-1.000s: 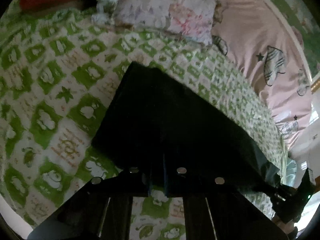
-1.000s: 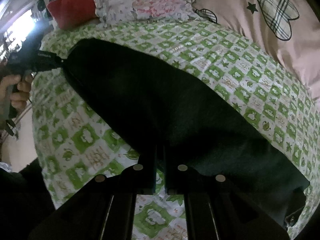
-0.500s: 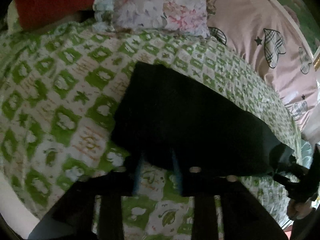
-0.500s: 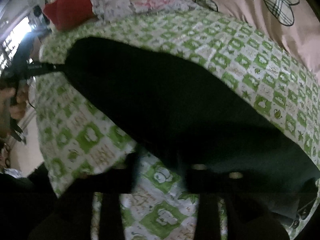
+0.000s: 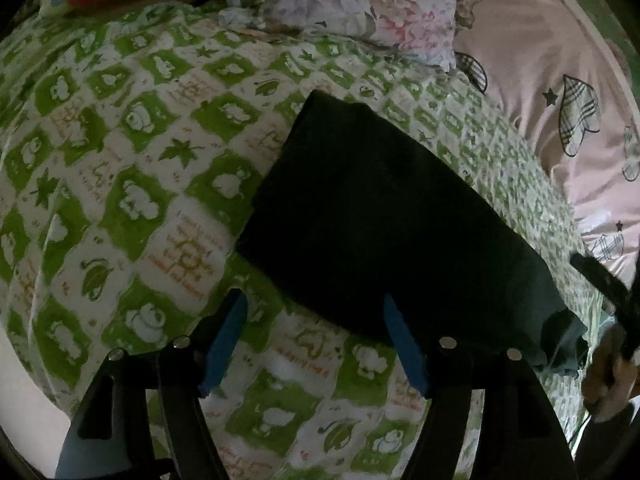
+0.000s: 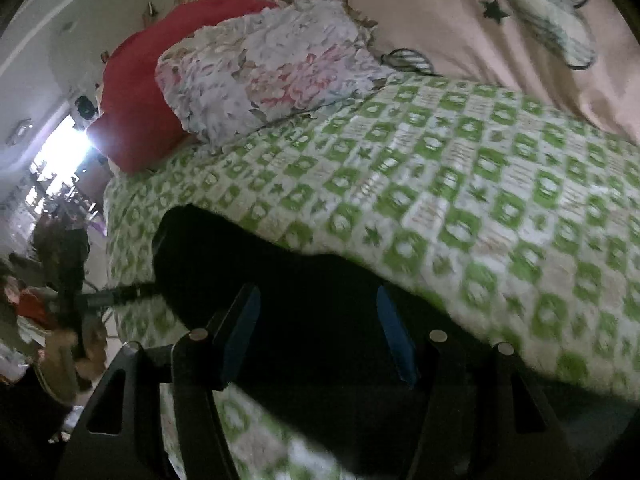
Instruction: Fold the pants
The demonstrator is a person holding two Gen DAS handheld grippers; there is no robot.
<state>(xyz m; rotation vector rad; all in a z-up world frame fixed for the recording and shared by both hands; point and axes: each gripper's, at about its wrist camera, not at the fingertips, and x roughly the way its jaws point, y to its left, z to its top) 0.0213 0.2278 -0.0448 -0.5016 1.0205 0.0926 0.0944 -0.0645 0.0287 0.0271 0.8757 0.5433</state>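
The dark pants (image 5: pixel 380 220) lie folded into a flat rectangle on the green-and-white patterned bedspread (image 5: pixel 132 184). In the left wrist view my left gripper (image 5: pixel 316 316) is open, blue pads apart, just in front of the pants' near edge and holding nothing. In the right wrist view the pants (image 6: pixel 288 292) lie under and ahead of my right gripper (image 6: pixel 316 312), which is open and empty just above the cloth. The other gripper (image 6: pixel 120 294) shows at the pants' far left end.
A floral pillow (image 5: pixel 352 4) and a red cushion (image 6: pixel 140 100) lie at the head of the bed. A pink quilt (image 5: pixel 560 92) with plaid hearts lies along the right. The bed's edge drops off at the left (image 6: pixel 108 240).
Both grippers were shut on the pants' near edge; both have opened and let go. The pants now lie flat on the bed, and both grippers have drawn back slightly.
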